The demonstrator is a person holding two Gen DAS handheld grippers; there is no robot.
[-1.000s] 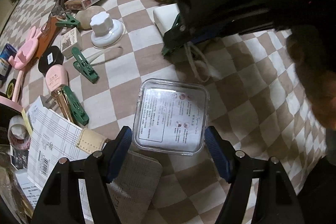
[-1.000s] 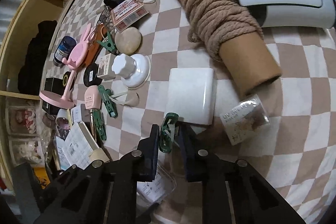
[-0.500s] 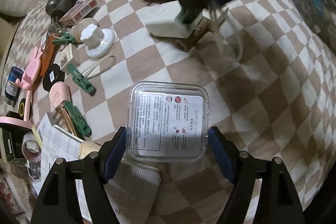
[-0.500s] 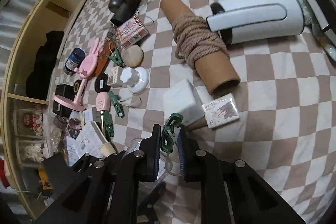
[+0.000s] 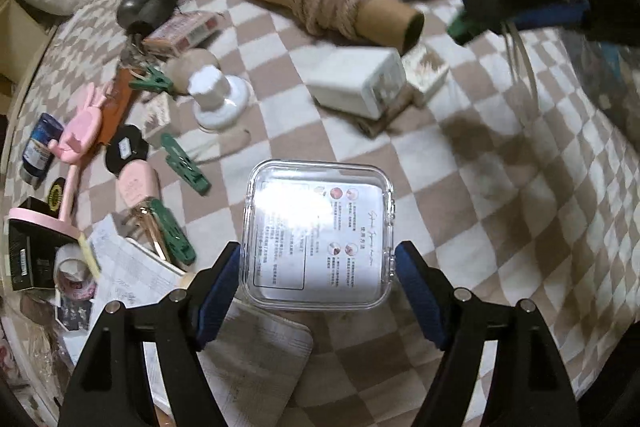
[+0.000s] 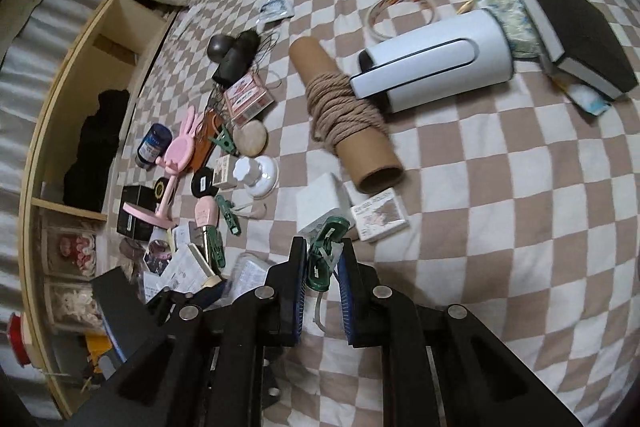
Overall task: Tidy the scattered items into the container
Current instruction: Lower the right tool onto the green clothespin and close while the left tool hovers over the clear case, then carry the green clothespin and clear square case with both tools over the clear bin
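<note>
A clear plastic box with a printed label lies on the checkered bedcover between the blue pads of my left gripper, whose jaws stand wide beside it. My right gripper is shut on a green clothes peg with a white cord hanging from it, held above the bed. In the left wrist view the right gripper with the green peg is at the upper right, blurred. Scattered items lie to the left: green pegs, a pink phone stand, a white knob.
A cardboard tube wound with twine, a white cylinder device, a white block, a small card packet, a tape ring and a dark book lie on the bed. Wooden shelves stand at the left.
My right gripper has risen and pulled back to the right with the green peg and its cord. The left gripper has stayed around the clear box.
</note>
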